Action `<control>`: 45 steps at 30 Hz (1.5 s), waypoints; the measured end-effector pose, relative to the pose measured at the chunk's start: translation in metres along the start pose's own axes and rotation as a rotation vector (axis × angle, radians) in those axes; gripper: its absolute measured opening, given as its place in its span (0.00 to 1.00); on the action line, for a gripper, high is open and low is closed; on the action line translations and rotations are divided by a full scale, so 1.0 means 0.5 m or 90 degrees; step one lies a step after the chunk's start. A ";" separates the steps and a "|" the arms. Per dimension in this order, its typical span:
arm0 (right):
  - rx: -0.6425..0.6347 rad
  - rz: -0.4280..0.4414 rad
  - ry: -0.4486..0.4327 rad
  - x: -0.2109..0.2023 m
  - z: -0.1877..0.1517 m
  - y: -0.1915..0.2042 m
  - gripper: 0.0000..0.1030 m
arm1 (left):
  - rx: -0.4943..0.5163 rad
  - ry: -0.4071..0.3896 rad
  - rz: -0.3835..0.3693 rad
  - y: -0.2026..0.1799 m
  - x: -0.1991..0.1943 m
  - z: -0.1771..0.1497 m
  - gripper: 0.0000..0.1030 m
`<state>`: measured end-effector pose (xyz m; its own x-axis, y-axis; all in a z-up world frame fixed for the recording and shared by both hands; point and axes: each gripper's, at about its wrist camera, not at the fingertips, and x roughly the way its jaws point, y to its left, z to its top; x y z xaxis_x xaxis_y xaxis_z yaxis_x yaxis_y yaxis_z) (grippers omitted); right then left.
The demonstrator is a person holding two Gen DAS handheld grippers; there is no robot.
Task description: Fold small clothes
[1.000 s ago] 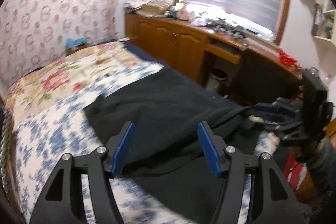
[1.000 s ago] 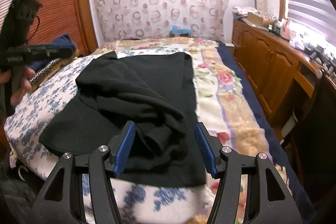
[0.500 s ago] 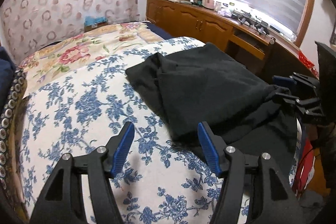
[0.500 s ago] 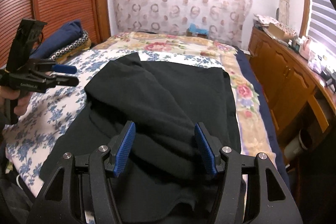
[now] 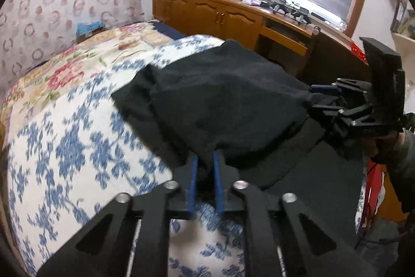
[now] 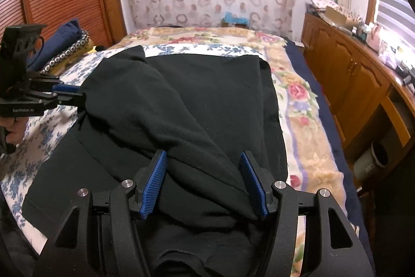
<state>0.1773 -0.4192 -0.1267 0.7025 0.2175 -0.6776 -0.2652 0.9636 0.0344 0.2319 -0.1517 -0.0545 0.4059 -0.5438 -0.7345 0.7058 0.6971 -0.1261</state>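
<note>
1. Black garment [image 6: 197, 105] lies spread on the bed, partly folded over itself; which piece of clothing it is can't be made out. Its near edge is cut off below the frame in the right wrist view.
2. Left gripper [image 5: 206, 160]: blue pads pinched nearly together on a fold at the garment's edge; the cloth bunches up right at the tips and the pinched bit is hidden between the pads.
3. Right gripper [image 6: 203, 160]: jaws spread wide, a ridge of the garment between the pads. Whether they touch the cloth can't be told.
4. In the left wrist view the right gripper's tips merge with the black cloth, contact unreadable.
5. Blue floral sheet [image 5: 64, 147] under the garment is motion-blurred.
6. Wooden cabinet [image 6: 347, 74] beside the bed; its top clutter too small to identify.
</note>
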 end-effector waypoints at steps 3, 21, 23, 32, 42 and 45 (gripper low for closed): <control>0.008 0.009 -0.005 -0.004 0.000 -0.010 0.59 | 0.005 -0.019 -0.009 -0.009 -0.006 0.040 0.04; 0.058 -0.034 -0.033 -0.053 0.013 -0.078 0.59 | 0.049 -0.089 -0.030 -0.063 0.109 0.361 0.17; 0.060 -0.041 -0.031 -0.056 0.015 -0.083 0.59 | 0.051 -0.078 -0.032 -0.060 0.122 0.363 0.27; 0.038 -0.021 -0.033 -0.056 0.045 -0.060 0.58 | 0.042 -0.048 -0.031 -0.016 0.102 0.271 0.59; -0.019 0.033 -0.018 -0.014 0.141 -0.016 0.59 | -0.001 0.014 0.041 0.053 0.062 0.083 0.59; -0.027 0.042 0.003 0.015 0.175 -0.013 0.58 | -0.020 0.016 0.044 0.073 0.055 0.049 0.59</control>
<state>0.2421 -0.4103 -0.0675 0.6796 0.2788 -0.6785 -0.3384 0.9398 0.0472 0.2829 -0.1527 -0.0627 0.4386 -0.4822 -0.7584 0.6577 0.7473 -0.0947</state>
